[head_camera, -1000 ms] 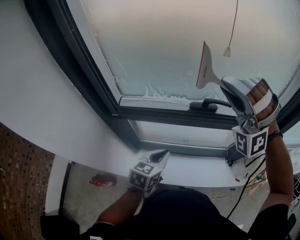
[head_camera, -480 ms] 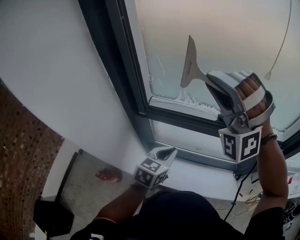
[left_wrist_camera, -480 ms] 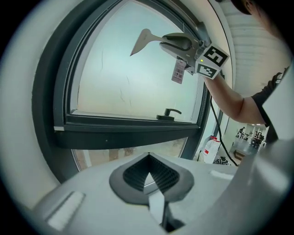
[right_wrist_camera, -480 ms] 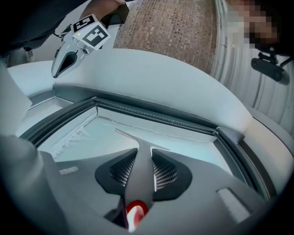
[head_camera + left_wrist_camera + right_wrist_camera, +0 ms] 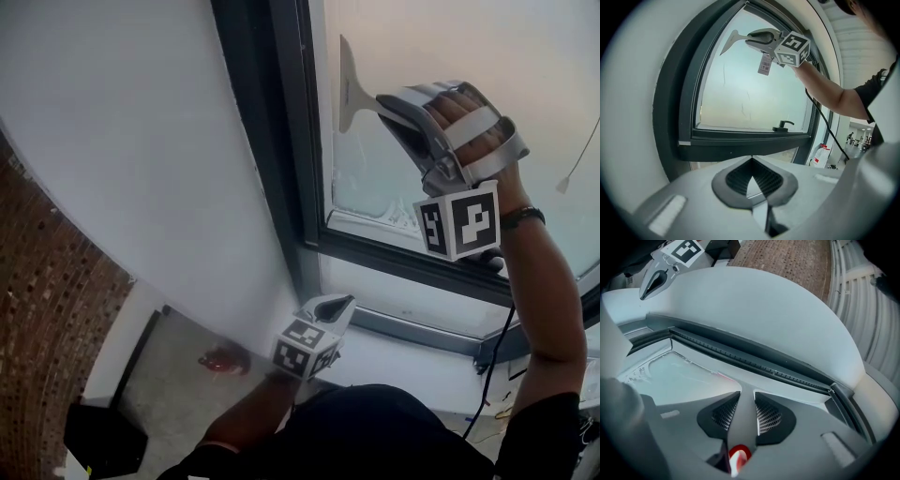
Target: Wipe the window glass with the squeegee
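Note:
The white squeegee (image 5: 348, 82) stands with its blade against the frosted window glass (image 5: 450, 47), close to the dark left frame (image 5: 281, 141). My right gripper (image 5: 382, 101) is raised high and shut on its handle. The right gripper view shows the grey handle (image 5: 743, 413) pinched between the pads, the glass (image 5: 679, 376) just beyond. In the left gripper view the squeegee (image 5: 732, 40) and right gripper (image 5: 751, 36) are up at the pane's top. My left gripper (image 5: 341, 301) hangs low by the sill, jaws together and empty. Foam (image 5: 375, 202) clings along the pane's lower edge.
A white wall (image 5: 141, 141) runs left of the frame, a white sill (image 5: 403, 361) below it. A black window handle (image 5: 783, 125) sits at the pane's bottom. A blind cord (image 5: 577, 159) hangs at right. A cable (image 5: 492, 366) trails from my right arm. A red object (image 5: 223, 359) lies on the floor.
My right gripper has carried the squeegee left and upward across the glass to the left frame. The head view has turned with it. The left gripper stays low by the sill.

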The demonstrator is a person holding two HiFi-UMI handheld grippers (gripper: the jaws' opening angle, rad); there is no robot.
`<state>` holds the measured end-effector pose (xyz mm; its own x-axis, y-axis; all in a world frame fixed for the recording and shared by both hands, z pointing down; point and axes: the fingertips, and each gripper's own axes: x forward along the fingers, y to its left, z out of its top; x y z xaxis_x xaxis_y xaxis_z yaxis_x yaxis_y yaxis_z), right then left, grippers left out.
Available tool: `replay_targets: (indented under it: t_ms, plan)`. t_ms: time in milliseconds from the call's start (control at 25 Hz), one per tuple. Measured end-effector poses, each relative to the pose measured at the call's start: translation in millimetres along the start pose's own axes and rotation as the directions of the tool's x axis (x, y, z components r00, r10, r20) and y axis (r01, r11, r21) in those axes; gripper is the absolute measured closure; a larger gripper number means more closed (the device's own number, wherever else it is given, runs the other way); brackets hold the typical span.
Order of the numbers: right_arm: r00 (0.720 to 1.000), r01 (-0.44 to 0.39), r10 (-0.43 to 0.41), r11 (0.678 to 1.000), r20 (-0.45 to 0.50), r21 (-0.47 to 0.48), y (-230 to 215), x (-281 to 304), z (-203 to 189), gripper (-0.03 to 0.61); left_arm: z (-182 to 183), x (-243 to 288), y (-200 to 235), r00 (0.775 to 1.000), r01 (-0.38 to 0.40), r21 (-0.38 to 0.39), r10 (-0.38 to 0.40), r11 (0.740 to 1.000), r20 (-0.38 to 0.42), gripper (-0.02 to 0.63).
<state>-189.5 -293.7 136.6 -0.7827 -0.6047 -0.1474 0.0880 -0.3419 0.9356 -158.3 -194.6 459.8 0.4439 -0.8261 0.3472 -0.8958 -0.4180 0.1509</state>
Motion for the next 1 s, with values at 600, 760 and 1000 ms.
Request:
replay_targets:
  t_ms: [600, 760, 1000]
  plan:
    - [0.999, -0.023, 0.022, 0.999, -0.028, -0.024, -8.3, 27.1, -2.0, 0.457, 0.7, -2.5, 16.7, 0.999, 0.031, -0.002, -0.031, 1.000, -0.022, 0.614]
    - [0.999, -0.011, 0.009, 0.999, -0.041, -0.038, -8.9, 15.4, -8.9, 0.457, 0.4, 5.1, 11.8, 0.999, 0.046, 0.024, -0.046, 0.999, -0.021, 0.614]
    - [0.998, -0.021, 0.017, 0.998, -0.067, -0.051, -5.7, -6.7, -28.0, 0.457, 9.8, 17.1, -6.2, 0.997, 0.078, 0.022, -0.077, 0.997, -0.021, 0.614]
